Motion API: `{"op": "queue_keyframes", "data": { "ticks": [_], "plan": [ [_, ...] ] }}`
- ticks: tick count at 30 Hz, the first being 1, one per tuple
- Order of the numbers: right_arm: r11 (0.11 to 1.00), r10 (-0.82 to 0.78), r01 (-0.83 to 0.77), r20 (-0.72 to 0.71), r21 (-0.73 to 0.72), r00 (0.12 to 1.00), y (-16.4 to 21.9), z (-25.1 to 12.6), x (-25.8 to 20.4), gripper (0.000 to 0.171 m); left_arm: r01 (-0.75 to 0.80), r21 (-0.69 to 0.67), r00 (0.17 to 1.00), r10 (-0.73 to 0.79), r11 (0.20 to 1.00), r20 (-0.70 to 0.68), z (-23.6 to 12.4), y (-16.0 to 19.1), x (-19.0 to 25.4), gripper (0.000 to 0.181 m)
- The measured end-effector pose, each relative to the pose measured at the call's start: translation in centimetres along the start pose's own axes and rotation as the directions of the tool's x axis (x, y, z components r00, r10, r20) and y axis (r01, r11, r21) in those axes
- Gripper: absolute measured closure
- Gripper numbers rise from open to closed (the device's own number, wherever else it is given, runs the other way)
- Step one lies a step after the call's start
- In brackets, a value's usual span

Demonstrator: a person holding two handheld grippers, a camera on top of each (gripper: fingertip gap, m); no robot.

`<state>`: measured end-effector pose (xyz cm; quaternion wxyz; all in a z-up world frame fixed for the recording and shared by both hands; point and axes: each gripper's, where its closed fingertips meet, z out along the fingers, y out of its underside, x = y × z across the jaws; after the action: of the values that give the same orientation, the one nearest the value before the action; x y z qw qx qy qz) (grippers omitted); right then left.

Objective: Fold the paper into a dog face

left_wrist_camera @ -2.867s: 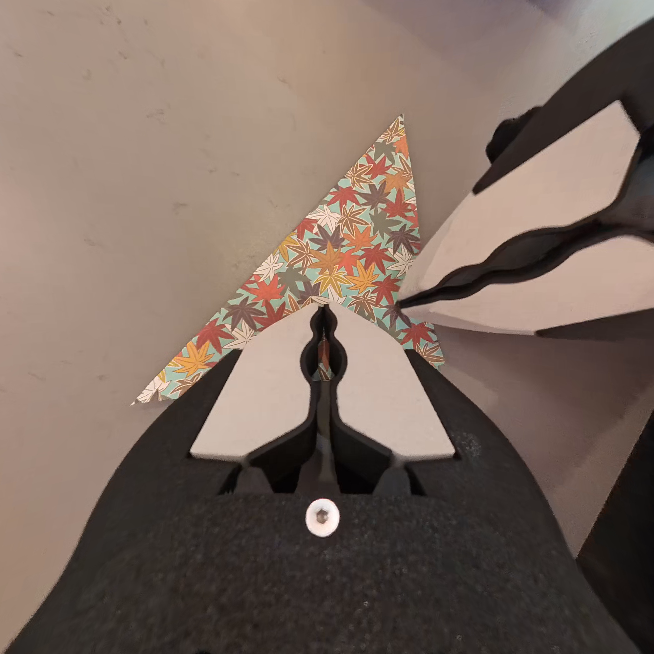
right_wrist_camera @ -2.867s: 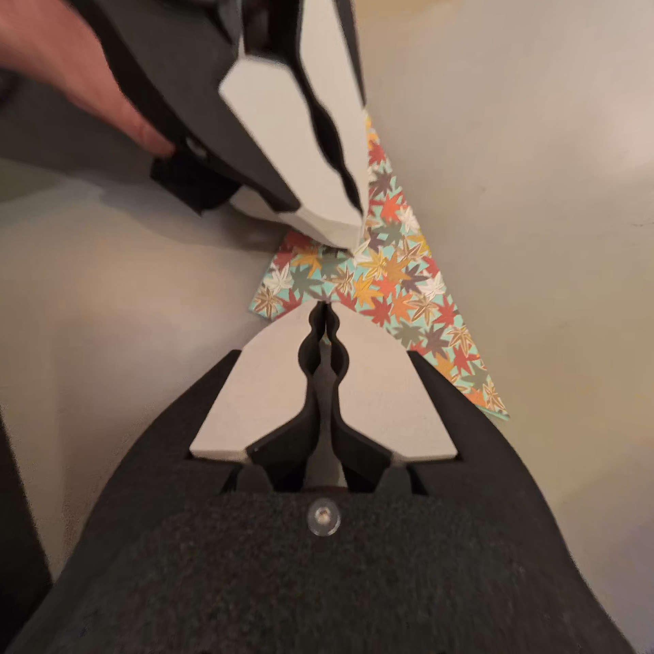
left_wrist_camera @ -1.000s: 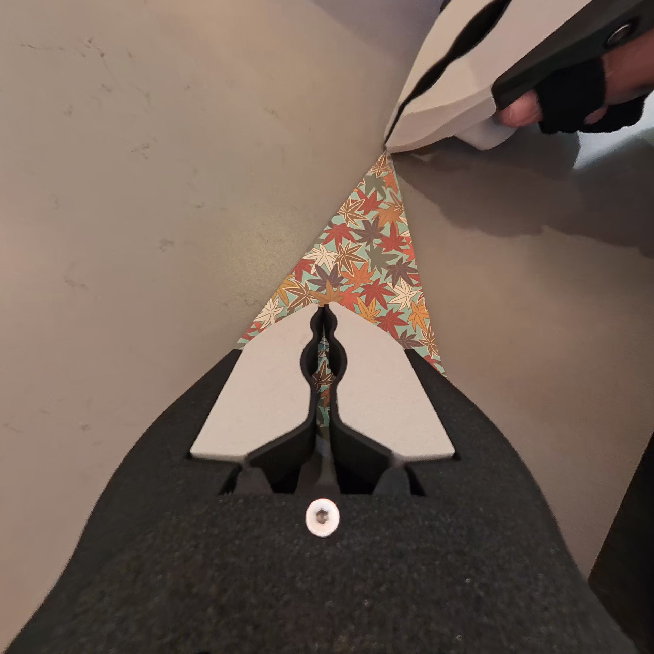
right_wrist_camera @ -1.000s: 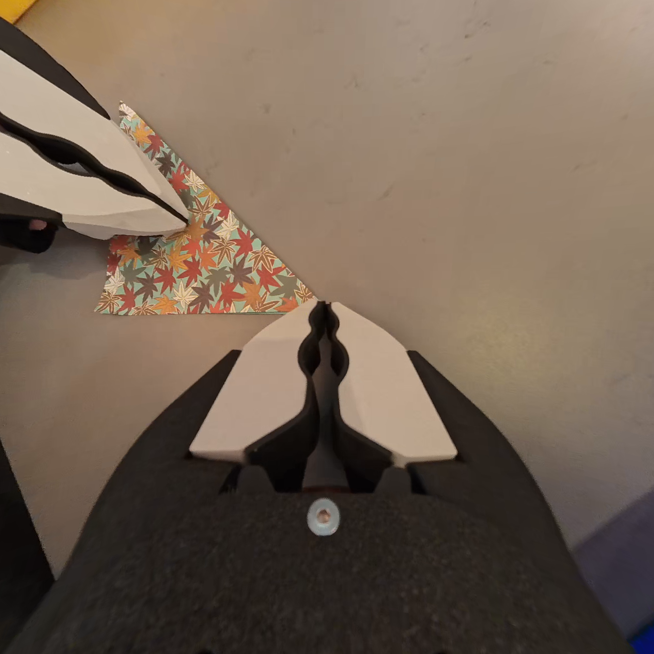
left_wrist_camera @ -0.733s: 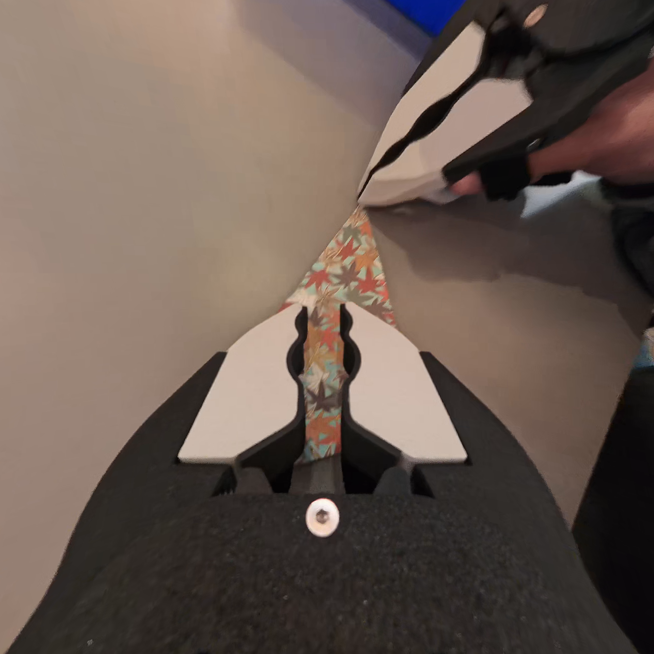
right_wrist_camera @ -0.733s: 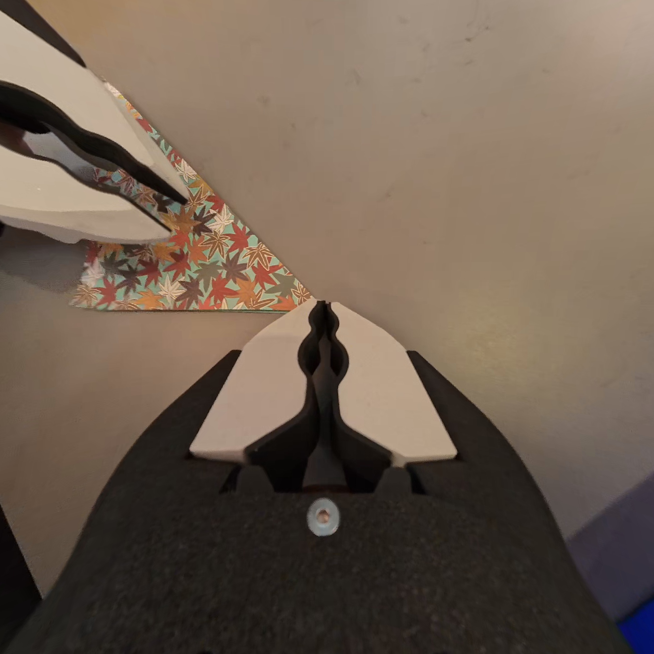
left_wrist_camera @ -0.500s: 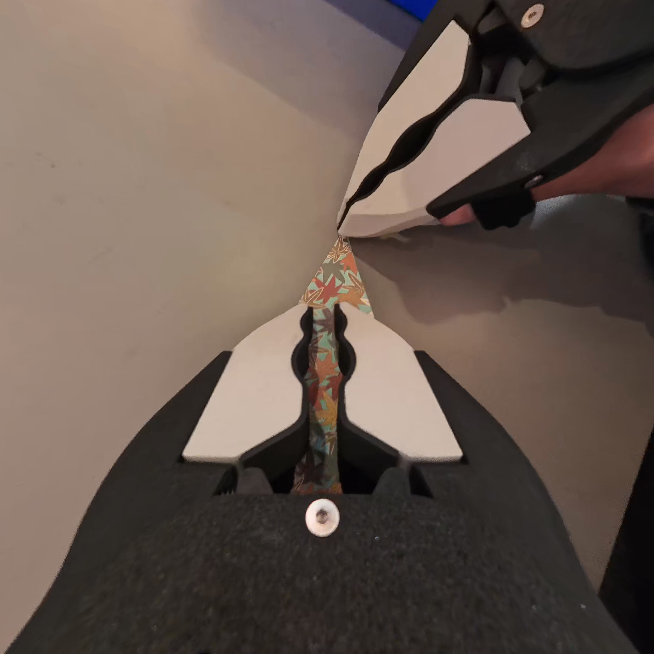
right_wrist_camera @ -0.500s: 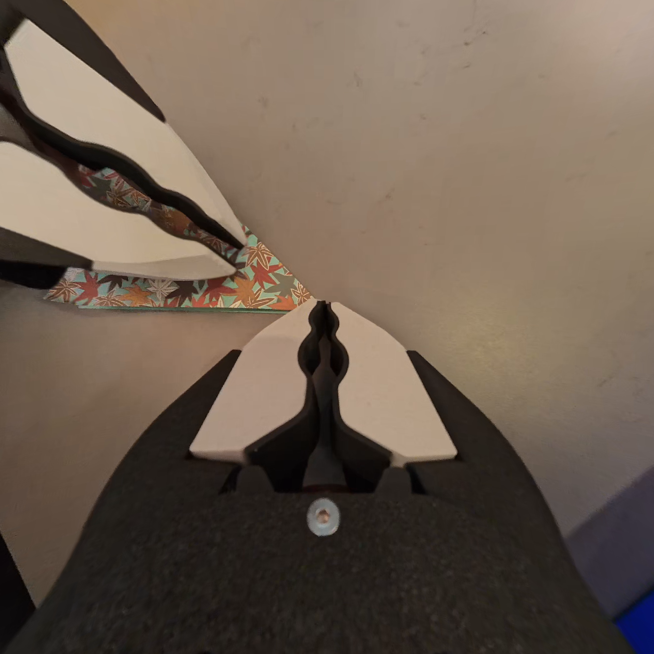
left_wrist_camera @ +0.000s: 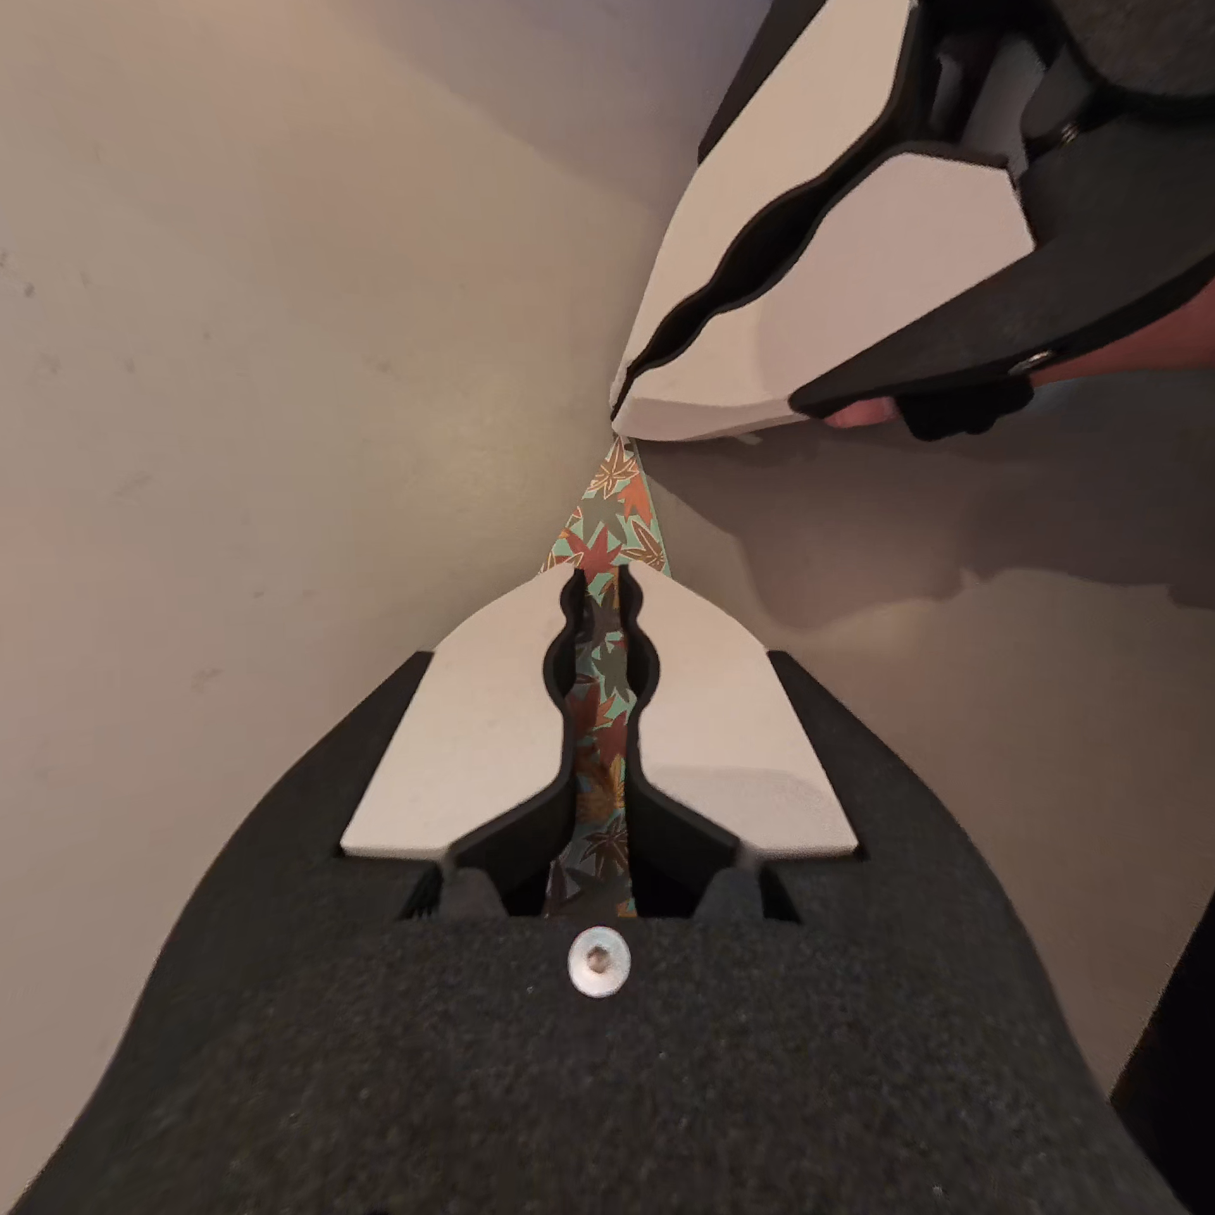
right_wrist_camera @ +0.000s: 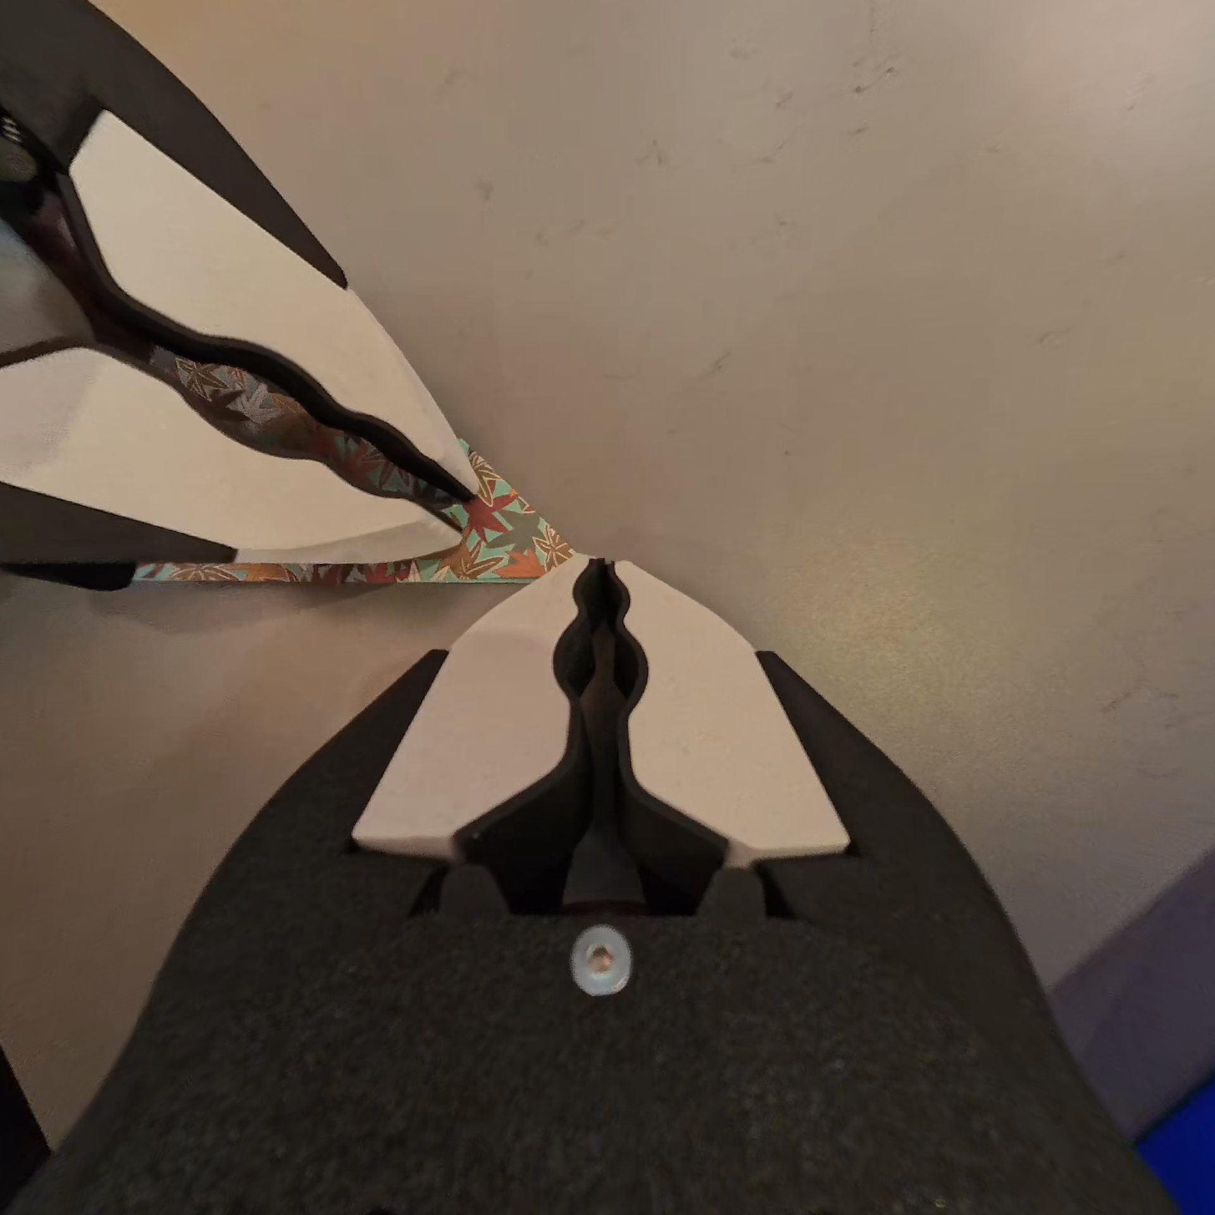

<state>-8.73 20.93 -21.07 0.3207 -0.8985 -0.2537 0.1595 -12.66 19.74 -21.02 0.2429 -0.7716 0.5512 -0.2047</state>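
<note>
Close together over a beige table (left_wrist_camera: 276, 342), the left gripper (left_wrist_camera: 599, 573) stands narrowly parted above the leaf-patterned paper (left_wrist_camera: 608, 526), while the right gripper (right_wrist_camera: 597, 562), jaws together, presses the paper's tip.

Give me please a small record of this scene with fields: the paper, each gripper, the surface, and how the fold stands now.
paper: leaf-patterned paper, a folded triangle, lying on the table
left gripper: left gripper slightly open, paper showing between its fingers
right gripper: right gripper shut, empty, its tip at the paper's pointed corner
surface: plain beige table
fold stage: triangle only; no ear or nose folds visible
hidden: most of the paper lies under the left gripper
</note>
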Motion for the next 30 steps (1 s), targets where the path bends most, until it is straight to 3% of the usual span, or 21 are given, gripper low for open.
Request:
{"op": "queue_keyframes", "data": {
  "ticks": [7, 13, 21, 30],
  "plan": [
    [1.0, -0.024, 0.024, -0.021, -0.005, 0.999, 0.0, 0.0, 0.0, 0.171, 0.006, -0.033, 1.0, -0.006, 0.999, 0.012, -1.6, 0.2, 0.5, 0.152],
    [0.999, -0.034, 0.034, -0.029, -0.005, 0.999, 0.0, 0.0, 0.0, 0.171, -0.081, 0.097, 0.997, 0.081, 0.992, 0.009, -3.3, -2.3, 0.2, 0.165],
    [0.999, -0.035, 0.035, -0.032, -0.002, 0.999, 0.0, 0.1, 0.2, 0.171, -0.089, -0.016, 0.995, 0.088, 0.996, -0.044, -0.3, 0.0, -0.4, 0.174],
    [0.999, -0.033, 0.033, -0.033, 0.003, 0.999, -0.1, 0.1, 0.3, 0.171, -0.076, 0.019, 0.994, 0.077, 0.997, -0.071, -0.2, 0.2, -0.1, 0.172]
  ]
}}
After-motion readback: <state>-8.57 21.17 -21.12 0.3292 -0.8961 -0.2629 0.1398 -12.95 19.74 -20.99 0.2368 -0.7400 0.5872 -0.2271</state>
